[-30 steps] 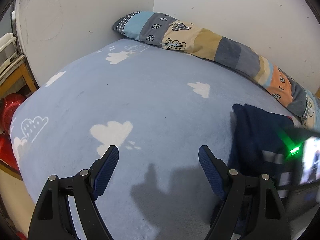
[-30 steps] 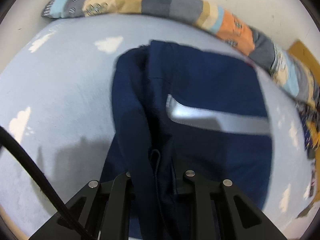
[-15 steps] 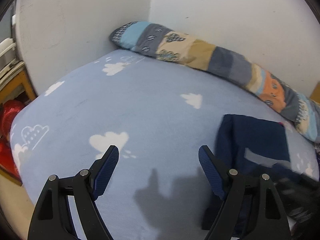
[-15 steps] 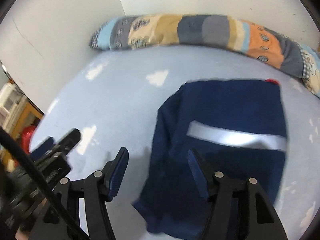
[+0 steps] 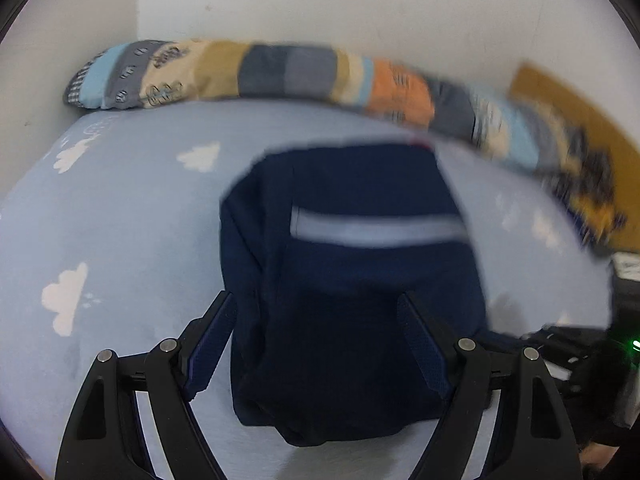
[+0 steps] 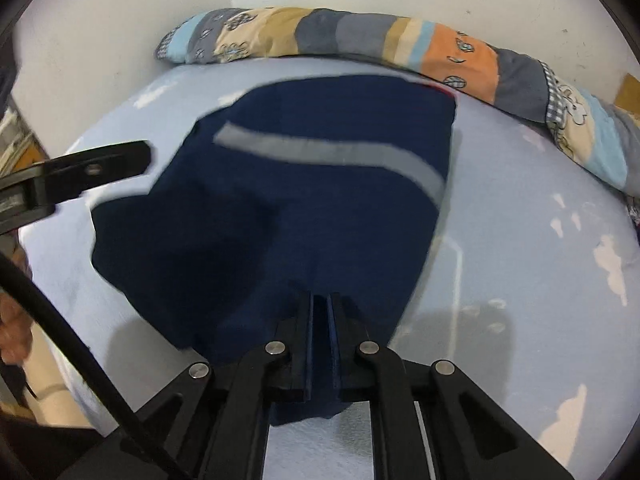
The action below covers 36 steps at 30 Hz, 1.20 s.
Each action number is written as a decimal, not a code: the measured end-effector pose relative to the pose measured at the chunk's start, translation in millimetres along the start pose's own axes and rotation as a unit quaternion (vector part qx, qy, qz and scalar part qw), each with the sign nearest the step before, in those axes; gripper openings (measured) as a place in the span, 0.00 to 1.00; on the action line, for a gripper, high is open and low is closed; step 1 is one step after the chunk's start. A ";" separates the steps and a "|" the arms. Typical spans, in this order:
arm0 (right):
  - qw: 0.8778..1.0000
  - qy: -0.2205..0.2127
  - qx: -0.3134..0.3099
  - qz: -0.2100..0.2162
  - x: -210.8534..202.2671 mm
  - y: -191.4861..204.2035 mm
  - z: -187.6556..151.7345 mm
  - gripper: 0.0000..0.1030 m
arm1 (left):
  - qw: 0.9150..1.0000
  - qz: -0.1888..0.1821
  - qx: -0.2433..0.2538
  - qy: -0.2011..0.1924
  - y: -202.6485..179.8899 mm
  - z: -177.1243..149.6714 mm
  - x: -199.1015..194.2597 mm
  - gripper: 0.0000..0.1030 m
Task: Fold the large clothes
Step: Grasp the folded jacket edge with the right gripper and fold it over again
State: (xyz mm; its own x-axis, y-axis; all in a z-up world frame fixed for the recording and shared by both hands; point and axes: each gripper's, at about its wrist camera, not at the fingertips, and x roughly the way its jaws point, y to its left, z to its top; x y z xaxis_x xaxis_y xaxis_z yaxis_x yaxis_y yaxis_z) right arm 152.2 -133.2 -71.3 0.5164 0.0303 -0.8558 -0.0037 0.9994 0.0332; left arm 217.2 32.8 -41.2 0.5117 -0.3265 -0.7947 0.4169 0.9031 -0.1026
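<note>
The right gripper (image 6: 319,312) has its jaws clamped on the one navy garment with a grey stripe (image 6: 312,200); the left gripper (image 5: 316,332) has its jaws wide apart above it.

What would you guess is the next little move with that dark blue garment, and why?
Probably the left gripper closes on the near edge of the navy garment. Its jaws stand open, straddling that edge, while the right gripper is shut on the hem, so only one side is held.
</note>
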 end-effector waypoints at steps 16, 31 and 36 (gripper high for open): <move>0.997 -0.014 0.073 -0.015 40.6 -89.9 161.9 0.08 | 0.998 0.034 -0.023 0.045 -12.6 0.5 33.4 0.82; 0.995 0.041 0.088 0.025 92.5 -109.9 186.0 0.16 | 0.996 0.064 -0.010 0.056 -0.3 4.9 43.0 0.82; 0.997 0.033 0.049 0.051 36.8 -72.3 123.5 0.22 | 0.995 0.074 -0.029 0.062 12.3 1.3 37.8 0.82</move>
State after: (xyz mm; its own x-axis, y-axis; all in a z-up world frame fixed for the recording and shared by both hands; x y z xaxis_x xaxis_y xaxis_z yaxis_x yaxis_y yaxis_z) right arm 277.3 -206.0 -41.4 0.4600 0.1352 -0.8776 0.0327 0.9851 0.1689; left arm 242.7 31.2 -71.7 0.4668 -0.1552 -0.8706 0.2974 0.9547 -0.0108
